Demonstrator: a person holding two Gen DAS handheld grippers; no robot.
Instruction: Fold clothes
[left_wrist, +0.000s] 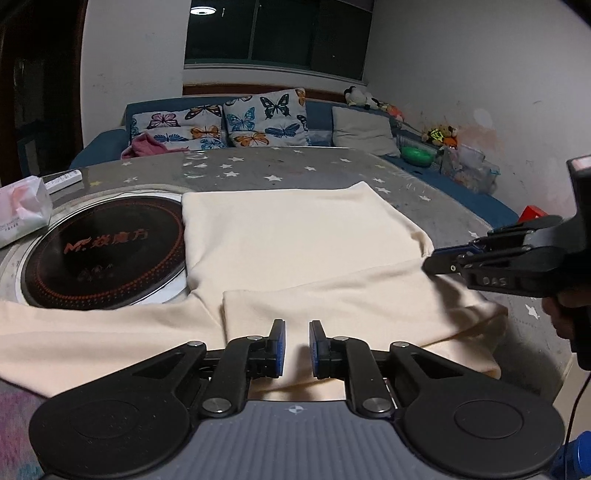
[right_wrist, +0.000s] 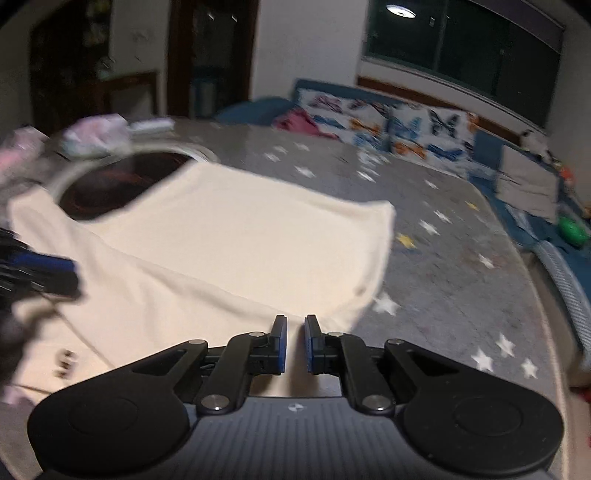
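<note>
A cream garment (left_wrist: 295, 229) (right_wrist: 240, 229) lies flat on the star-patterned grey table (left_wrist: 295, 166) (right_wrist: 443, 277), its near part folded over into a second layer. My left gripper (left_wrist: 296, 325) hovers over the near edge of that layer, open, with a clear gap between its blue pads and no cloth pinched. My right gripper (left_wrist: 430, 264) (right_wrist: 295, 321) comes in from the right, shut, its tips meeting the right end of the folded layer's edge and holding the cloth there. The right wrist view is motion-blurred, and the left gripper (right_wrist: 55, 273) shows in it only as a dark smear.
A round black induction plate (left_wrist: 103, 251) (right_wrist: 110, 184) is set into the table, partly under the garment's left side. A tissue pack (left_wrist: 22, 210) and a white remote (left_wrist: 62, 181) lie at far left. A sofa with butterfly cushions (left_wrist: 258, 118) stands beyond the table.
</note>
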